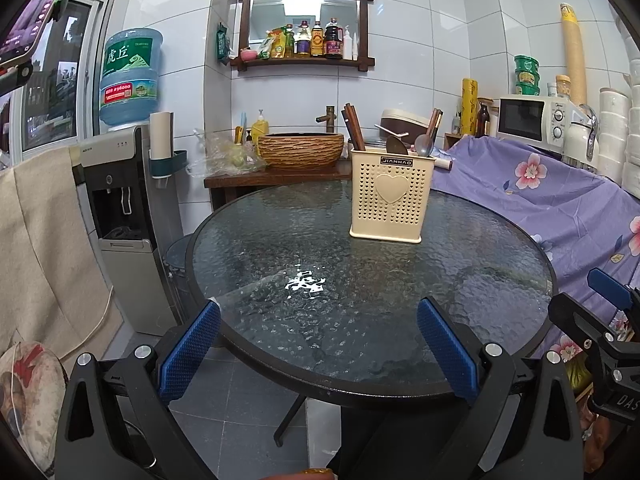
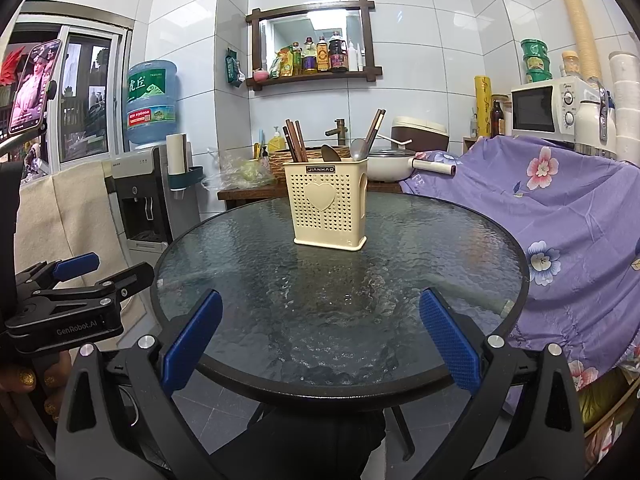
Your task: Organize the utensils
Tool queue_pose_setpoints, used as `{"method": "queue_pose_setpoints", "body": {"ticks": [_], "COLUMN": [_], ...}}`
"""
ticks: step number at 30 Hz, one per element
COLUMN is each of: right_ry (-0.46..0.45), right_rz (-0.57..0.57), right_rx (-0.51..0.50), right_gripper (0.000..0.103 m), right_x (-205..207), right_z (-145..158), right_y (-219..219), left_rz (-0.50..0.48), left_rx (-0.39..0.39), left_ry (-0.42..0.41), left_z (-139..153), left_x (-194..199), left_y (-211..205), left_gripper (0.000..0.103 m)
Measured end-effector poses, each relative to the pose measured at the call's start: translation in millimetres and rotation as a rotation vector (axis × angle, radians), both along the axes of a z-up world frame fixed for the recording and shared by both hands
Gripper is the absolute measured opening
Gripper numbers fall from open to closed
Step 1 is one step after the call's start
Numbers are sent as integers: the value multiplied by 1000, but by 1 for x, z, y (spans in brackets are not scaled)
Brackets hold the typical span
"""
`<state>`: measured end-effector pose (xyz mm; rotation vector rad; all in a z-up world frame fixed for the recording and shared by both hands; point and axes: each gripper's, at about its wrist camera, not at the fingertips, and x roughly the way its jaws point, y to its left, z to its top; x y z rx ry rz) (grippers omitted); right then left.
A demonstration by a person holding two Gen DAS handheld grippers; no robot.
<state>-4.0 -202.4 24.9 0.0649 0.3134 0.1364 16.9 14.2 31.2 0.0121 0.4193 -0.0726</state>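
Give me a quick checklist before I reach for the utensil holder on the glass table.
1. Left tool open and empty: ok.
2. Right tool open and empty: ok.
3. Holder upright on the table: ok.
4. Chopsticks and spoons inside the holder: ok.
5. Loose utensils left on the table: none seen, ok.
6. Which compartment each utensil sits in: cannot tell.
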Motion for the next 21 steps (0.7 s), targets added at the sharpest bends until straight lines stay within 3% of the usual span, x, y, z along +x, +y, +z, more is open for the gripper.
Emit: {"method": "queue_pose_setpoints", "body": {"ticks": [21], "right_ry": [3], "right_rz": [2], "right_rx": [-1], "right_gripper": [97], "right_x": [-1], "right_z": [-4], "right_y": [0], "left_rz": [5], "left_rx": [13], "left_ry": [-4], "left_z": [-1], "left_x": [-2], "left_y": [1], "left_gripper": [97]}}
